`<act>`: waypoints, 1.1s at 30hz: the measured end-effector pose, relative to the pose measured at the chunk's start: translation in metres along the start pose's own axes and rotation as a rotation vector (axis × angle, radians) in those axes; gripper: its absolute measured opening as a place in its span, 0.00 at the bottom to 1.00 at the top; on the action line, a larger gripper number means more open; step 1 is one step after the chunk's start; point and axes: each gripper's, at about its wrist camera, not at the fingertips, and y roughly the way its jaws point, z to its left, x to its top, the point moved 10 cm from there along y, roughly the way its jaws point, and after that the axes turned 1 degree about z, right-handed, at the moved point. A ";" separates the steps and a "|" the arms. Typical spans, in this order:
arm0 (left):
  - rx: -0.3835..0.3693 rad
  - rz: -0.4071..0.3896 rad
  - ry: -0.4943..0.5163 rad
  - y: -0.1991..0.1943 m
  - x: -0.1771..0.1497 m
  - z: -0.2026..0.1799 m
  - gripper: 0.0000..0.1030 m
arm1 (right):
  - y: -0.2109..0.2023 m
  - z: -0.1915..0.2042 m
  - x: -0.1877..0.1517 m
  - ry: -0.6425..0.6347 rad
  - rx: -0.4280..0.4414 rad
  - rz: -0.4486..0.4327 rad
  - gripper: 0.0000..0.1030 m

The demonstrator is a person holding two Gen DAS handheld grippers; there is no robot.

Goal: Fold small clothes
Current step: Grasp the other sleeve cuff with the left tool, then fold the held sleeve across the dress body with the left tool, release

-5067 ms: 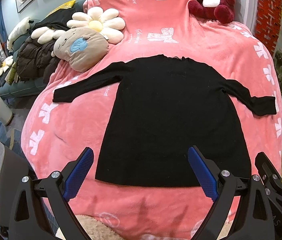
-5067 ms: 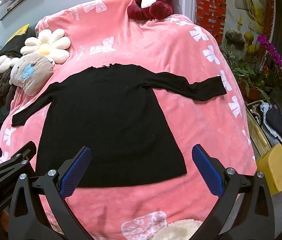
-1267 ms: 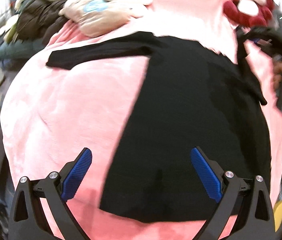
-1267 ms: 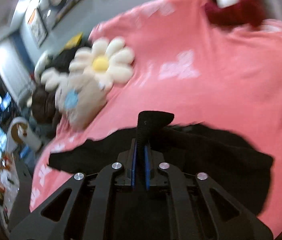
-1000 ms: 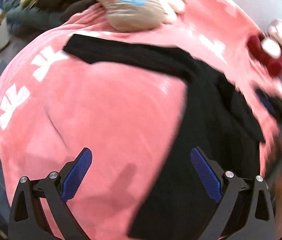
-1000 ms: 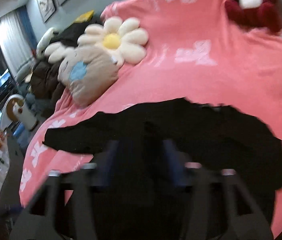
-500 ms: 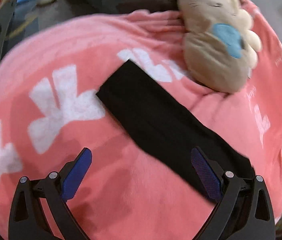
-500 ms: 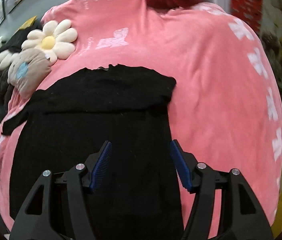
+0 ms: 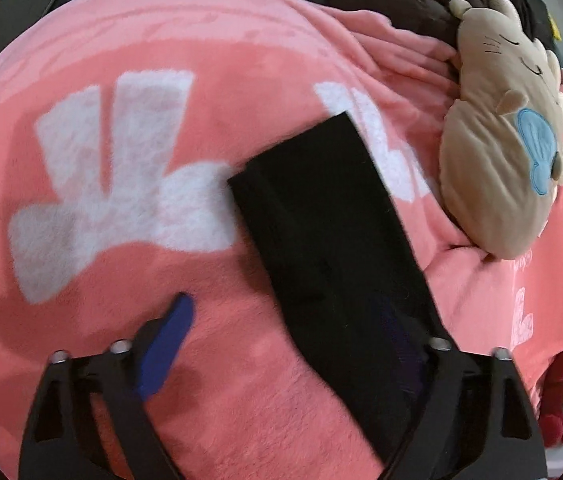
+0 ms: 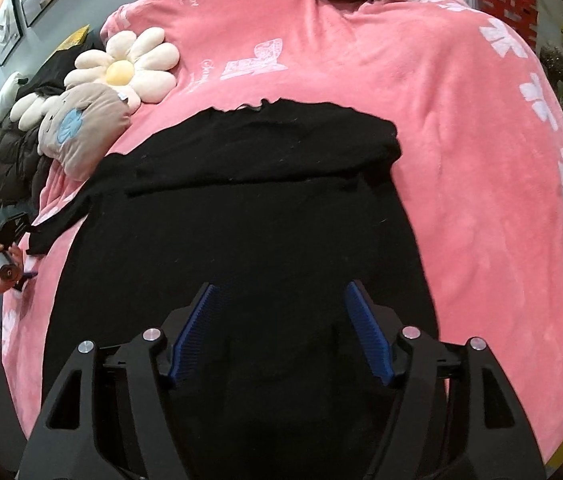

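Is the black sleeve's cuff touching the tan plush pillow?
Apart. In the left wrist view, pink blanket shows between the cuff and the tan plush pillow.

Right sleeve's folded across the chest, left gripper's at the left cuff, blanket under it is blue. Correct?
Not quite: the blanket is pink with white bows, not blue, as the right wrist view shows. The rest holds: the right sleeve lies folded across the chest, and the left gripper is at the left cuff, its jaws just closing.

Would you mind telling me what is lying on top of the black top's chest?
One sleeve lies folded across the black top, over its chest. What the sleeve covers is hidden. The pink blanket lies underneath.
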 end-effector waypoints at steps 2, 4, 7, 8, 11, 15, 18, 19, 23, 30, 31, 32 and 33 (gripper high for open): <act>-0.019 -0.006 0.021 0.001 0.002 -0.006 0.53 | 0.001 0.005 -0.002 -0.016 -0.006 0.002 0.64; -0.053 0.001 0.038 0.001 0.003 -0.013 0.22 | 0.002 0.010 -0.006 -0.037 -0.009 0.006 0.65; -0.069 -0.021 0.060 -0.007 0.005 -0.023 0.01 | 0.002 0.016 -0.012 -0.054 -0.011 0.010 0.67; -0.074 -0.045 0.072 -0.015 0.004 -0.028 0.01 | 0.003 0.017 -0.013 -0.060 -0.009 0.013 0.68; -0.099 -0.112 0.166 -0.045 -0.003 -0.058 0.00 | 0.002 0.022 -0.018 -0.085 -0.003 0.019 0.68; -0.197 -0.179 0.332 -0.099 -0.031 -0.128 0.00 | -0.002 0.023 -0.021 -0.071 0.028 0.023 0.68; -0.294 -0.222 0.503 -0.147 -0.073 -0.197 0.00 | -0.008 0.019 -0.020 -0.058 0.037 0.015 0.68; -0.335 -0.230 0.573 -0.164 -0.098 -0.225 0.00 | -0.011 0.016 -0.020 -0.051 0.045 0.013 0.68; -0.451 -0.176 0.759 -0.197 -0.197 -0.296 0.00 | -0.024 0.004 -0.019 -0.015 0.063 -0.006 0.68; -0.471 -0.045 0.968 -0.174 -0.371 -0.332 0.01 | -0.046 -0.036 -0.021 0.029 0.055 -0.028 0.70; -0.449 -0.002 0.985 -0.156 -0.394 -0.328 0.01 | -0.048 -0.043 -0.022 0.033 0.052 -0.029 0.70; -0.428 0.042 1.000 -0.143 -0.415 -0.322 0.02 | -0.049 -0.047 -0.023 0.036 0.051 -0.029 0.70; -0.393 0.086 1.022 -0.129 -0.435 -0.312 0.10 | -0.051 -0.056 -0.024 0.040 0.040 -0.029 0.70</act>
